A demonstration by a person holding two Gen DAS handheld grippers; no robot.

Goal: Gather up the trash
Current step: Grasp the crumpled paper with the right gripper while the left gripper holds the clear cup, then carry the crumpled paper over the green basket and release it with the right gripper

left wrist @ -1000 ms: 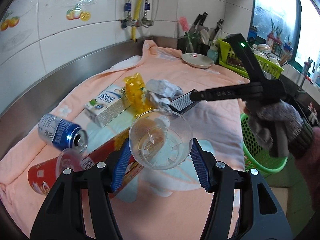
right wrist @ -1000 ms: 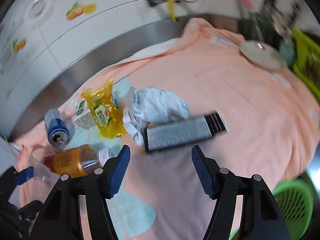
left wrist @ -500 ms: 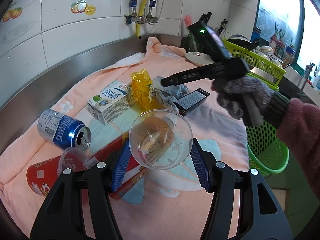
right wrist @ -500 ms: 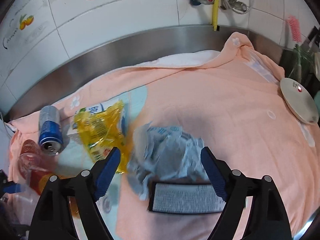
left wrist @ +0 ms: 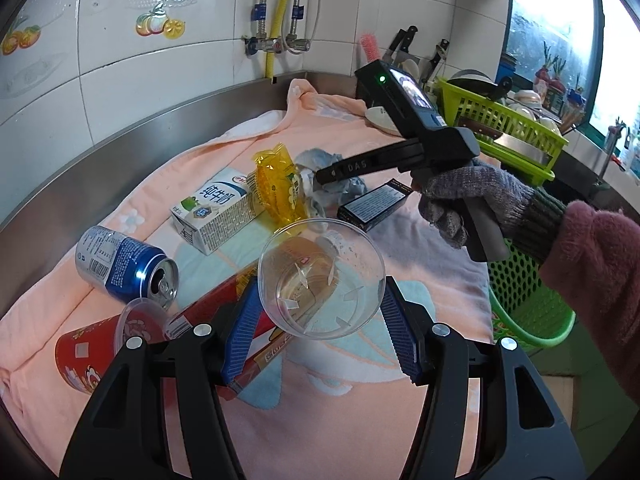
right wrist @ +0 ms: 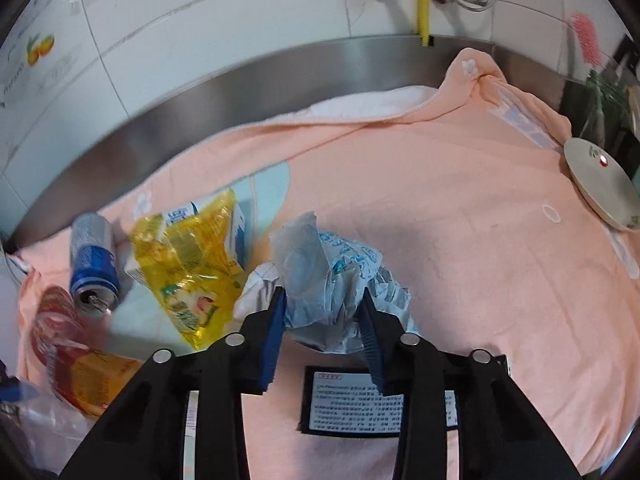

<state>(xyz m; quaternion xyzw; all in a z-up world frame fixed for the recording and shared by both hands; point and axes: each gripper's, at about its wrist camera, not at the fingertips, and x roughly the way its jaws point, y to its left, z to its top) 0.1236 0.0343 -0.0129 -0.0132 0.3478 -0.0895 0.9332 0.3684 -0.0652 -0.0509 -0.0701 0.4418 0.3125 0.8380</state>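
Note:
My left gripper [left wrist: 320, 312] is shut on a clear plastic cup [left wrist: 322, 276], held mouth up above the peach towel [left wrist: 360, 420]. In the right wrist view my right gripper [right wrist: 322, 296] reaches down on a crumpled blue-white wrapper [right wrist: 324, 264]. Its jaws are closing and both blue pads press the wad's sides. In the left wrist view a gloved hand [left wrist: 472, 200] holds that gripper at the wrapper [left wrist: 352, 186]. Nearby lie a yellow packet [right wrist: 188, 264], a milk carton [left wrist: 218, 210], a blue can [left wrist: 120, 264], a black box [right wrist: 380, 404] and a red tub [left wrist: 88, 352].
A green mesh basket [left wrist: 528, 304] sits low off the towel's right edge. A green dish rack [left wrist: 500, 124] and a white plate [right wrist: 600, 184] stand at the back right. A steel rim and tiled wall bound the far side. An amber bottle lies under the cup.
My right gripper moved from above the black box over to the crumpled wrapper and its jaws came in on it. The left gripper and its cup stayed put.

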